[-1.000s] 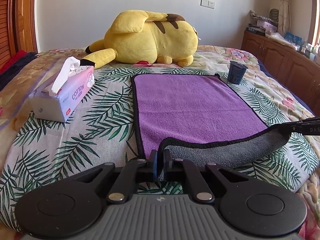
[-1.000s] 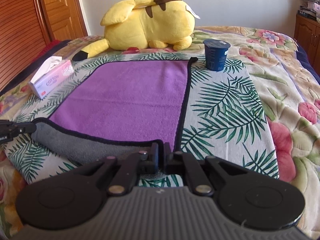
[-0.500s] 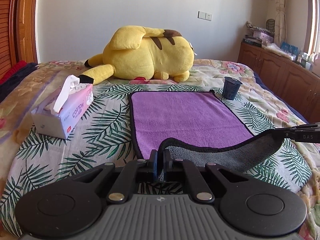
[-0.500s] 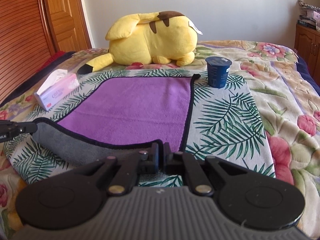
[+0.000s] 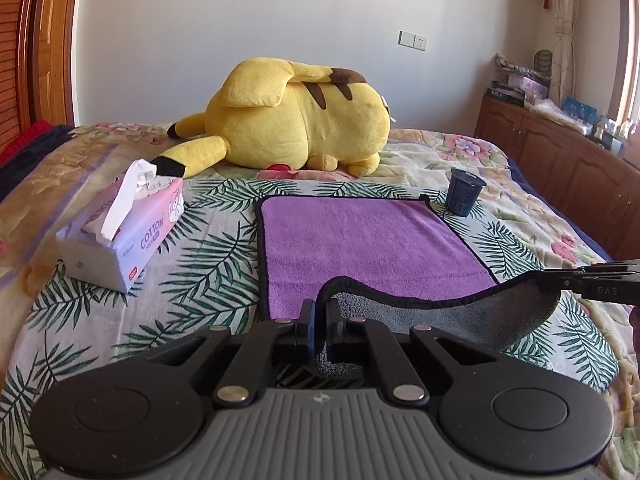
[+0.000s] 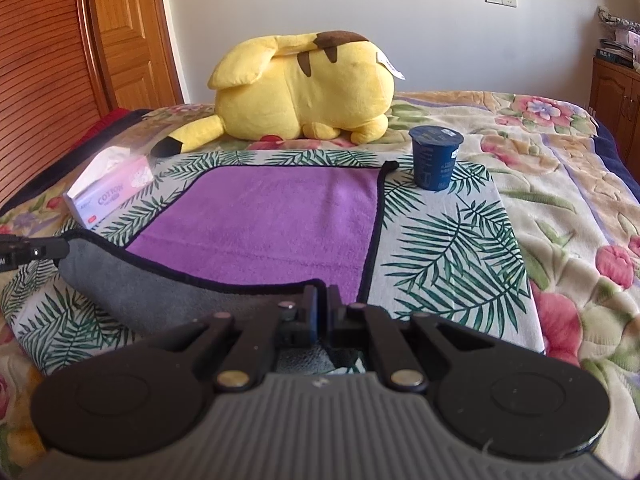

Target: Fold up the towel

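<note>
A purple towel (image 5: 368, 244) with a black border and grey underside lies flat on the bed; it also shows in the right wrist view (image 6: 272, 220). My left gripper (image 5: 321, 312) is shut on its near left corner. My right gripper (image 6: 322, 300) is shut on its near right corner. Both corners are raised, so the near edge hangs between them with the grey underside (image 5: 480, 316) facing me. The right gripper's fingers (image 5: 592, 280) show at the right edge of the left wrist view; the left gripper's fingers (image 6: 24, 250) show at the left edge of the right wrist view.
A pink tissue box (image 5: 120, 232) sits left of the towel. A dark blue cup (image 6: 435, 158) stands by the towel's far right corner. A yellow plush toy (image 5: 296, 120) lies beyond the towel. Wooden cabinets (image 5: 560, 160) stand to the right, a wooden door (image 6: 120, 32) to the left.
Both grippers have lifted the towel's near corners higher. The near edge has come up off the bed and the grey underside shows more.
</note>
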